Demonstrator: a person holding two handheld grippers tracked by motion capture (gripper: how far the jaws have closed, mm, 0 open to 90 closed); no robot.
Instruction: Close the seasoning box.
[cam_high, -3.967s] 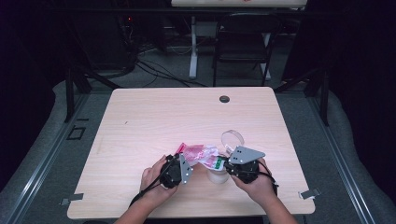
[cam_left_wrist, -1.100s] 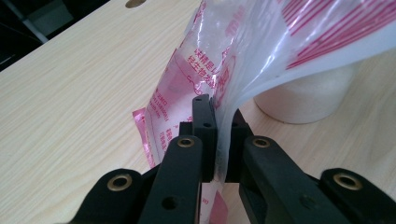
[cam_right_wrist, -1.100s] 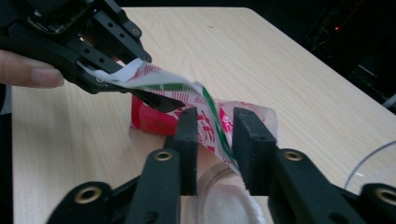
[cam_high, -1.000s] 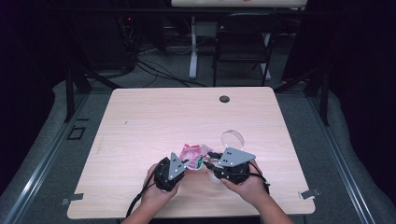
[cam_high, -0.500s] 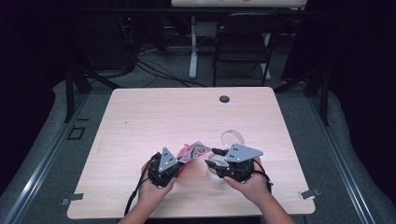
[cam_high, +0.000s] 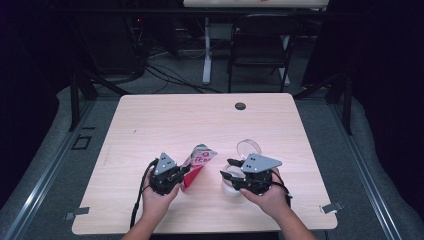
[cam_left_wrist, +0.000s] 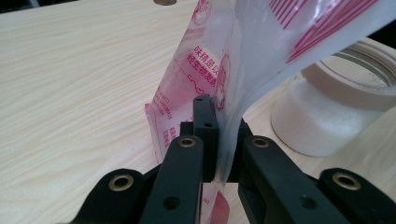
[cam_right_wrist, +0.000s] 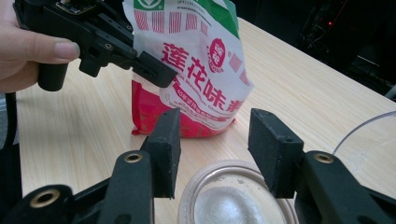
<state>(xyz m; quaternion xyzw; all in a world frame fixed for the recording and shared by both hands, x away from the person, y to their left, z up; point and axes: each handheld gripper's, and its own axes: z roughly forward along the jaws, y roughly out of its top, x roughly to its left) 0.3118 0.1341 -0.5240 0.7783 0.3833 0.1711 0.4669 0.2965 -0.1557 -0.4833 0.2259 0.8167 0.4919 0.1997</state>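
the wooden table has wide bare board on its left half and across its far side, out to a small dark grommet near the far edge; the work sits close to the near edge, where the person's forearms come in. the left gripper is held low over the near-centre of the table, and in the left gripper view its black jaws are pressed together on the plastic edge of the red and white seasoning bag, pinching the film between them. the bag stands upright just right of that gripper, its base resting on the board and its top tilted away toward the far side; the right gripper view shows its printed front with red characters and a green band at the top. to the right of the bag, the right gripper hovers just above a clear jar with white grains inside; its jaws are spread with nothing between the pads, having just been opening. the jar stands near the bag but apart from it. a clear round lid lies just beyond the right gripper, with free board running on to the right edge.
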